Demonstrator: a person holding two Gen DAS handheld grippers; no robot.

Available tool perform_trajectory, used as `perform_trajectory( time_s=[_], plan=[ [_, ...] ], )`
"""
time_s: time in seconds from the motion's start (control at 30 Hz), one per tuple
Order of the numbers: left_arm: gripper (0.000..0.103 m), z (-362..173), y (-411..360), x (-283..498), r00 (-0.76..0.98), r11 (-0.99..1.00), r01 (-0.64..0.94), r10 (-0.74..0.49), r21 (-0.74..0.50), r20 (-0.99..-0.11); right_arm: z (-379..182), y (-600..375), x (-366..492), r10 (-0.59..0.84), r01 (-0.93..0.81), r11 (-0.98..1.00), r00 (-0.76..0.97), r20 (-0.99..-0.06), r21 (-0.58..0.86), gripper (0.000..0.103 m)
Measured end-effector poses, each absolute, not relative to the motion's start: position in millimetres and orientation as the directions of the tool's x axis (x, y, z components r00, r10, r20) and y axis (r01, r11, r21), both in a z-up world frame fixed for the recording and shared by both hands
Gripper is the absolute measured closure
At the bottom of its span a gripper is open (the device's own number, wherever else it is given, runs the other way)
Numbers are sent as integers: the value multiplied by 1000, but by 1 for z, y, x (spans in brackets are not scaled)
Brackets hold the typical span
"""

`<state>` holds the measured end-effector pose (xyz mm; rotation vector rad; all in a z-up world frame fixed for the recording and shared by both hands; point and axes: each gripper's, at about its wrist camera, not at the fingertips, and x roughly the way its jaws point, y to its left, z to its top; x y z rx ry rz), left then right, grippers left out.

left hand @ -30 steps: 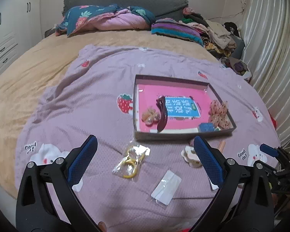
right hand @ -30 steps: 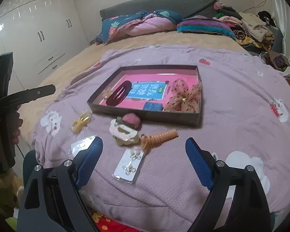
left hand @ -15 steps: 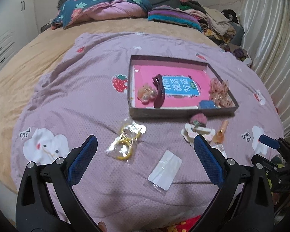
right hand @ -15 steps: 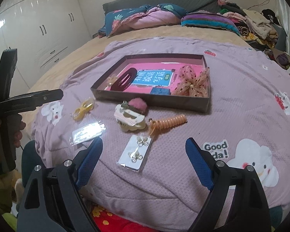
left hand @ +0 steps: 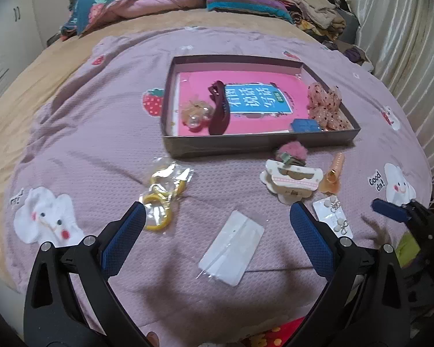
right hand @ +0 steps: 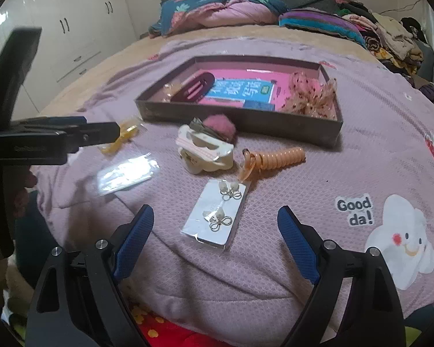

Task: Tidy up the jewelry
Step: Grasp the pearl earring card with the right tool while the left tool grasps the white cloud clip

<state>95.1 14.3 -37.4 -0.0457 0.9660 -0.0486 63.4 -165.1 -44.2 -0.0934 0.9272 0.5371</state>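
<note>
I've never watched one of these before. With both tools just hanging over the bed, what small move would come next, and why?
Probably the right hand-held gripper lowers onto the earring card. It is open, and the card lies flat on the blanket just ahead of its fingertips, outside the box. The left hand-held gripper is open too.

Left gripper (left hand: 217,214) hovers with jaws spread wide, nothing between them. Right gripper (right hand: 215,212) likewise wide apart, empty, just right of the left.
</note>
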Motion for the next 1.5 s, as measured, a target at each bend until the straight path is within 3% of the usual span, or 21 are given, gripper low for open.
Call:
perform_trajectory(
  time_s=[0.07,0.27,0.43,0.93,1.07,1.23,1.33,1.5],
  plan=[
    [10,-39,11,99,565,998,29,-67,-61,-823,-52,-162,67,388,-471,870,477,-788,143,17],
    [10,-49,-7,112,542,995,71,-101,-74,-834,-70,-157,77,357,-462,878,461,-813,124,32],
    [10,-57,-23,122,522,990,108,-134,-91,-842,-76,-163,79,336,-457,883,458,-823,106,63],
    [14,-87,-56,156,461,978,154,-195,-138,-866,-59,-236,94,272,-314,943,534,-800,111,68],
    [32,-93,-58,160,453,975,154,-212,-159,-866,-43,-246,97,275,-301,947,570,-775,114,68],
    [33,-88,-60,158,459,977,165,-200,-138,-865,-22,-250,100,290,-314,943,606,-741,112,68],
    [45,-80,-56,153,461,973,169,-218,-156,-860,-9,-251,103,302,-325,939,623,-722,112,68],
    [45,-64,-49,149,476,972,171,-226,-162,-850,4,-252,109,315,-332,936,639,-702,119,68]
  ],
)
